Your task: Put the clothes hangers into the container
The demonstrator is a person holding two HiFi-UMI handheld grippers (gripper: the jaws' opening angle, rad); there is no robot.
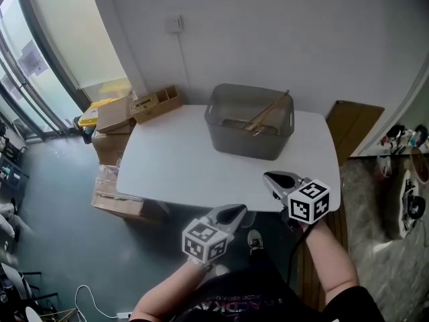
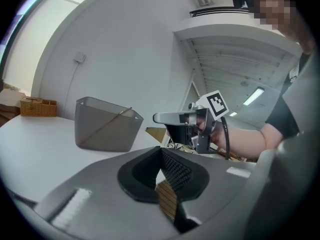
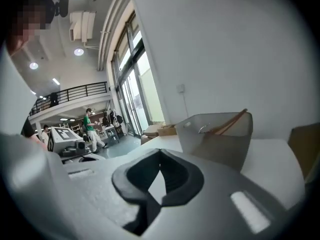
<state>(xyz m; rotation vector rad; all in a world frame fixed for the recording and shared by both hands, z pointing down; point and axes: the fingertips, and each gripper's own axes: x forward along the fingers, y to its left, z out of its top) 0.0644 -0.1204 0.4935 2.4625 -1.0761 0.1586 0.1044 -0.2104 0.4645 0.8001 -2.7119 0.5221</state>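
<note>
- On the far half of the table (image 1: 174, 159), close to the wall, the grey container (image 1: 248, 143) is sitting open-topped, easy to reach from above.
- The wooden clothes hangers (image 1: 267, 115) are lying inside it. One is leaning up across the rim, probably because it is too long to lie flat.
- No other hanger is showing anywhere on the table top, so I'm reading the job as done or as good as done.
- The left hand-held gripper (image 1: 240, 210) is hovering just off the near edge of the table. Its jaws are pressed together and it is carrying nothing.
- The right hand-held gripper (image 1: 268, 177) is hanging over the near edge on the right. Its jaws are closed too, with nothing between them.
- Both are pointing towards the container but are well apart from it, which suits hands with nothing left to deliver.
- Cardboard boxes (image 1: 114, 116) are crowding the floor off the table's left end, and they are playing no part in this.
</note>
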